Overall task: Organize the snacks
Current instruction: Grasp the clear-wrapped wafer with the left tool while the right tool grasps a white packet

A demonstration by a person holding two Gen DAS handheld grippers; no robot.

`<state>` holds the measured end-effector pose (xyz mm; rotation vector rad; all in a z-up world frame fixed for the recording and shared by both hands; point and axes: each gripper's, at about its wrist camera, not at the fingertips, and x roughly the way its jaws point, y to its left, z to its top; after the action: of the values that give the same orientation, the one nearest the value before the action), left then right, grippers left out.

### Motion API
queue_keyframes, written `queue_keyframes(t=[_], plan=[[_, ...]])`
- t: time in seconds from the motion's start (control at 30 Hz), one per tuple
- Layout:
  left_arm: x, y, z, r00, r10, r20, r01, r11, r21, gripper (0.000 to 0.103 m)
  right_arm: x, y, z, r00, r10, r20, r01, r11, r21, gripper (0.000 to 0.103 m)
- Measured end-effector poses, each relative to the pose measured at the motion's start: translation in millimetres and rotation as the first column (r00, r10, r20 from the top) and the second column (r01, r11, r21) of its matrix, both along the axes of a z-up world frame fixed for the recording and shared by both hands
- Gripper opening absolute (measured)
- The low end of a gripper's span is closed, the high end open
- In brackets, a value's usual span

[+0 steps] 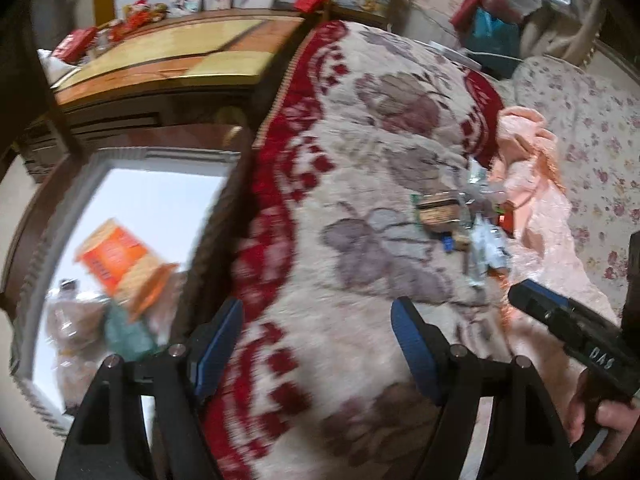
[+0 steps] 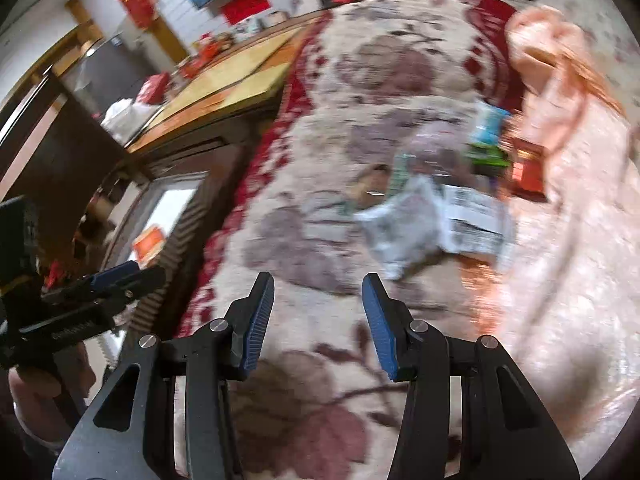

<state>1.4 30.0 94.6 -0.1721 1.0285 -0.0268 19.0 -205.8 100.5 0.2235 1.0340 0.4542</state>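
A pile of small snack packets (image 1: 464, 224) lies on a red and cream floral blanket (image 1: 360, 160) on a sofa. In the right wrist view the pile (image 2: 448, 196) is blurred, with white, green and red wrappers. A white bin (image 1: 132, 200) beside the sofa holds an orange snack packet (image 1: 120, 264) and other packets. My left gripper (image 1: 320, 328) is open and empty above the blanket's edge, next to the bin. My right gripper (image 2: 318, 304) is open and empty just short of the pile; it also shows in the left wrist view (image 1: 560, 320).
A peach cloth (image 1: 536, 184) lies right of the pile. A wooden table (image 1: 168, 60) with red boxes stands beyond the bin. The left gripper (image 2: 100, 280) shows at the left of the right wrist view.
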Motion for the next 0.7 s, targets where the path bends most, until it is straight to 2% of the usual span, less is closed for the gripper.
queue_keyframes(t=[0.17, 0.33, 0.4, 0.7], plan=[[33.2, -31.4, -2.9, 0.998, -0.065, -0.018, 0.064, 0.998, -0.026, 0.078, 9.7, -25.1, -8.1, 0.999, -0.045, -0.012, 0.045, 0.999, 0.005, 0.046], [72.1, -58.3, -11.1, 0.992, -0.119, -0.047, 0.114, 0.99, -0.088, 0.081, 17.0, -34.4, -18.8, 0.998, -0.046, -0.032, 0.047, 0.999, 0.017, 0.046], [87.9, -69.0, -16.1, 0.988, -0.143, -0.058, 0.136, 0.984, -0.112, 0.082, 18.9, -36.8, -23.5, 0.998, -0.048, -0.04, 0.049, 0.999, 0.024, 0.05], [140.7, -95.7, -39.6, 0.977, -0.189, -0.103, 0.166, 0.966, -0.199, 0.082, 29.4, -34.7, -30.7, 0.999, -0.028, -0.046, 0.03, 0.999, 0.031, 0.051]])
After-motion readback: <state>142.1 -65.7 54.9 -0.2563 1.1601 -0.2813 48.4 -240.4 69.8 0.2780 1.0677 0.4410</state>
